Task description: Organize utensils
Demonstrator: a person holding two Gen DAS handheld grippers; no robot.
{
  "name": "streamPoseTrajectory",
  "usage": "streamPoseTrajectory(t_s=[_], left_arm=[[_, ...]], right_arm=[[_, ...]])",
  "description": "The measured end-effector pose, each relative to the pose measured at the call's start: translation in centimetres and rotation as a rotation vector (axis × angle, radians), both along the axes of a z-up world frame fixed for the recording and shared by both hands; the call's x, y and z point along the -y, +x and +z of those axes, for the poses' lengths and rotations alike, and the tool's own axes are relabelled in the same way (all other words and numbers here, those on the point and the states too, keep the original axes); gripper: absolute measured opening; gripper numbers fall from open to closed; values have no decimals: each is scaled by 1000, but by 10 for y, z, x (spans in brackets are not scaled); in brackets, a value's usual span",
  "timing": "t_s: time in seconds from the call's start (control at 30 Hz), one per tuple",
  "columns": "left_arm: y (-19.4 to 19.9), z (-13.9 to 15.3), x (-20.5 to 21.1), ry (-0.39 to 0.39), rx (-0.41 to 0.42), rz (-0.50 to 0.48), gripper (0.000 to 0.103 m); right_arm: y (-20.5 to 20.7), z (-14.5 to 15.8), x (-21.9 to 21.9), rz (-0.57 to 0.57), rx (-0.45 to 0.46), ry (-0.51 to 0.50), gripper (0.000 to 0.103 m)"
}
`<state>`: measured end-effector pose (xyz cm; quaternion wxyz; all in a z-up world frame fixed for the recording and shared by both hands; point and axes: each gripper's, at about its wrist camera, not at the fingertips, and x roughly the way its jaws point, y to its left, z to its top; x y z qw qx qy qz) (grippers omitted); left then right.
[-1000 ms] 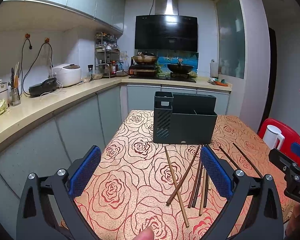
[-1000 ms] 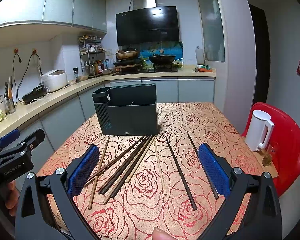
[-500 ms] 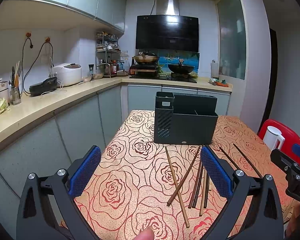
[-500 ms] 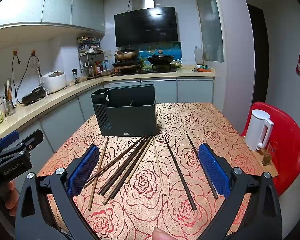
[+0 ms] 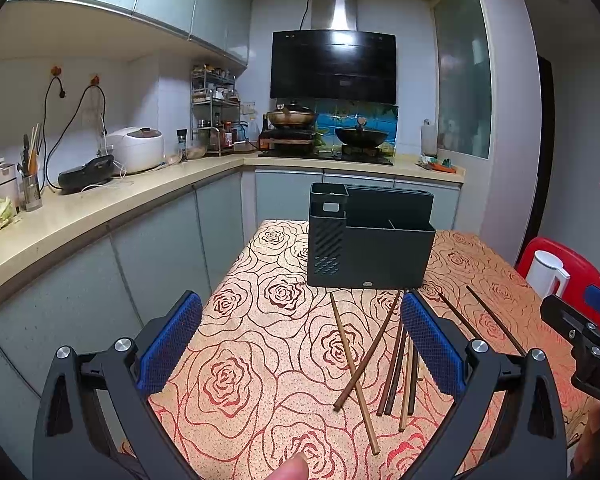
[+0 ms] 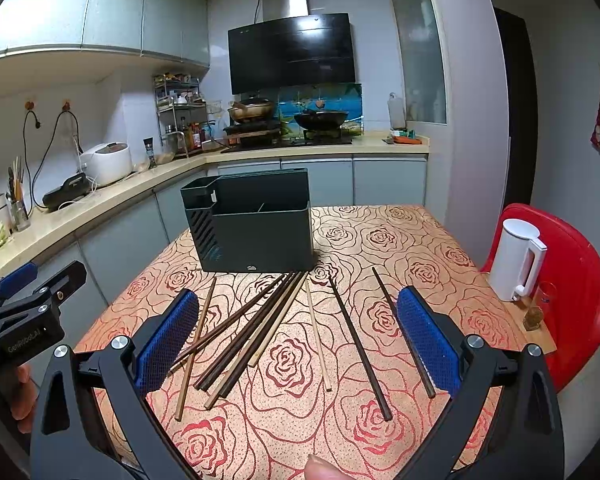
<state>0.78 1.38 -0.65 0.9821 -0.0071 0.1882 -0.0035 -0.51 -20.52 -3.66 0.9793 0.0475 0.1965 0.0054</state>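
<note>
1. The dark grey plastic utensil caddy (image 6: 256,228) – a boxy organiser with a slatted side panel and open-topped compartments – stands upright on the table's rose-patterned woven cloth (image 6: 400,240).
2. Loose wooden chopsticks (image 6: 256,328) lie flat on the cloth just in front of the caddy, none inside it. Several dark brown ones fan out in a touching bundle; a paler bamboo stick (image 6: 318,336) lies beside them.
3. Two thin dark sticks (image 6: 360,344) lie apart to the right of the bundle, the farther one passing under the right gripper's pad.
4. The right gripper (image 6: 298,344) hangs above the sticks in front of the caddy, jaws spread wide with nothing between the blue textured pads (image 6: 426,340).
5. The left gripper (image 5: 300,344) hovers in front and left of the caddy, jaws likewise wide apart and empty – its right pad overlaps the bundle's near ends in view.
6. A smooth white plastic kettle (image 6: 518,258) stands on a glossy red chair (image 6: 572,280) right of the caddy, beyond the table edge.
</note>
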Motion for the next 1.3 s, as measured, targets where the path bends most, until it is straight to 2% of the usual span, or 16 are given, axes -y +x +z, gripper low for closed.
streamPoseTrajectory(t_s=[0.57,0.8,1.07,1.3], left_arm=[[3,-10,1,19,-28,4,96],[13,-33,-7,42,-132,-40,96],[17,-85,12,72,-309,-184,96],[31,-118,21,38,-430,-224,96]], right_arm=[[1,-4,3,-8,-10,-1,96],[4,-20,14,-38,-61,-12,97],[11,-41,31,-75,-128,-15,97],[15,-59,45,-114,-182,-51,97]])
